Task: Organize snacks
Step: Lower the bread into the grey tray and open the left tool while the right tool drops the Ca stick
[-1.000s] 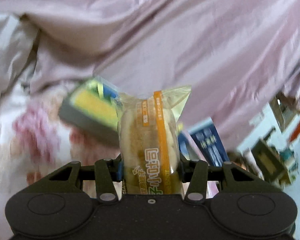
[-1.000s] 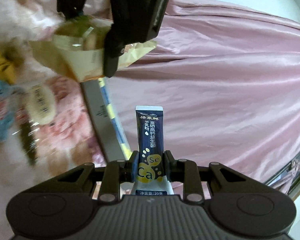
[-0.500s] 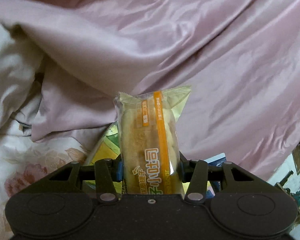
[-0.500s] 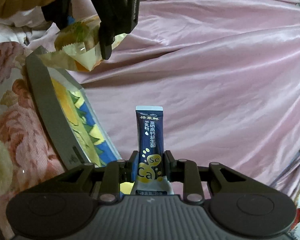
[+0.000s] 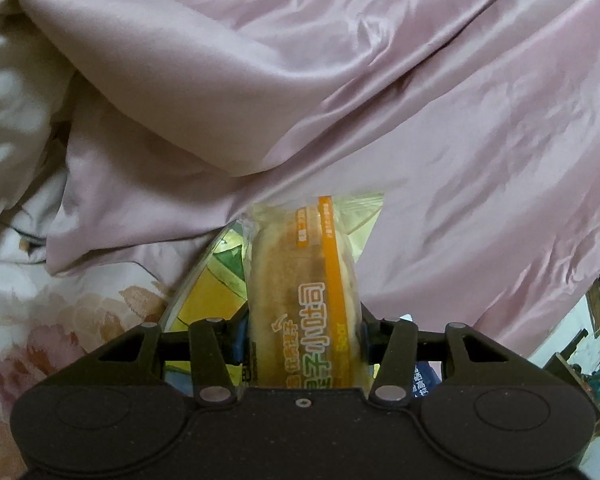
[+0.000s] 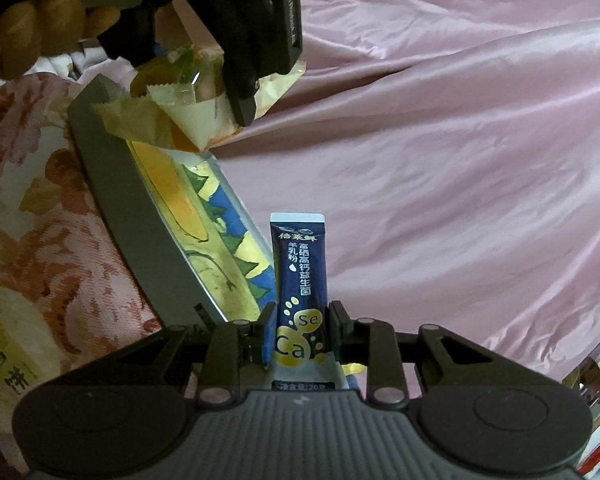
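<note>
Since a second ago we have carried both snacks over the box, whose printed interior now lies directly below each pair of jaws. Nearest, our left gripper pinches a wrapped bread roll, its long axis running forward out of the jaws. Our right gripper is likewise pressed onto a dark blue sachet, upright between the fingers. Beyond the sachet and to the left of the right jaws, the left gripper hangs above the far end of the box, so we judge it nearer to release. Farthest, pink satin bedding fills the background.
</note>
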A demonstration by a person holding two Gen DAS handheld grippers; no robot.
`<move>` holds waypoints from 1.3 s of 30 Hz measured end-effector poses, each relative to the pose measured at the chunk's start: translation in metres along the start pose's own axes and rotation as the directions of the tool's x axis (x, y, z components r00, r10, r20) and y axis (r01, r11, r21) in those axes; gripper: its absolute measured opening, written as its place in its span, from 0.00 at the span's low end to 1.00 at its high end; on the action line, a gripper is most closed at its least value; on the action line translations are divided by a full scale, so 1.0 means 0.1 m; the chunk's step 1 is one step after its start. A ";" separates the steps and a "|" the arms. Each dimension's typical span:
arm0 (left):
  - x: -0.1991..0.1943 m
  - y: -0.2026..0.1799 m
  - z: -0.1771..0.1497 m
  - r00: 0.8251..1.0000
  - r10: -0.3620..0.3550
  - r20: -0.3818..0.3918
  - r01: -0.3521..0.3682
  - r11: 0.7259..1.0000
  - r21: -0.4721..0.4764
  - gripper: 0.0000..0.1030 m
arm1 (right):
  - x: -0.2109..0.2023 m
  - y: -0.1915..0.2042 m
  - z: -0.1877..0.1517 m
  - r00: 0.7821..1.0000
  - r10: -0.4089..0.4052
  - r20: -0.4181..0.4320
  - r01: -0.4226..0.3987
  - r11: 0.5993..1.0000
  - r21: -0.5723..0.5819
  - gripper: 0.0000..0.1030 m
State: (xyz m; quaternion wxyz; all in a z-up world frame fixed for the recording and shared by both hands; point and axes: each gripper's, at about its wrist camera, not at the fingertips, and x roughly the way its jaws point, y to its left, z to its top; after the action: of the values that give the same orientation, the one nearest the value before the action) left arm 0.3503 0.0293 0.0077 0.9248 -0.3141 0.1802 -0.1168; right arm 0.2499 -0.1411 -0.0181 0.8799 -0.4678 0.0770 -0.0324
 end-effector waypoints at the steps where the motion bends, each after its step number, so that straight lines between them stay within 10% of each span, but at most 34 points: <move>1: -0.01 0.00 -0.01 1.000 0.004 0.000 -0.004 1.000 -0.001 0.50 | 0.00 0.00 -0.01 1.000 0.004 -0.003 -0.004 1.000 0.002 0.30; 11: 0.03 -0.01 -0.13 0.999 0.044 -0.030 -0.043 0.999 0.025 0.75 | 0.04 -0.09 0.01 1.000 0.012 -0.008 -0.012 0.999 0.047 0.35; 20: -0.27 -0.29 -0.11 0.999 0.050 0.017 -0.052 0.993 0.104 0.99 | 0.01 -0.35 0.07 1.000 0.021 -0.021 -0.017 0.985 0.172 0.79; 28: -0.68 -0.62 -0.10 0.997 0.064 0.050 -0.073 0.977 0.199 0.99 | -0.31 -0.84 0.05 1.000 -0.013 0.016 0.005 0.919 0.395 0.98; 39: -1.39 -0.92 -0.38 0.993 0.085 0.087 -0.110 0.936 0.335 0.99 | -1.00 -1.27 -0.10 0.993 -0.076 0.089 0.011 0.817 0.577 1.00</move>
State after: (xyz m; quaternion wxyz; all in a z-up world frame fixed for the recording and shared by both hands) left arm 0.1997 -0.0169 0.0732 0.9756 -0.1446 0.1397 -0.0888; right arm 0.1516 -0.2080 0.0920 0.9819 -0.1830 0.0054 -0.0490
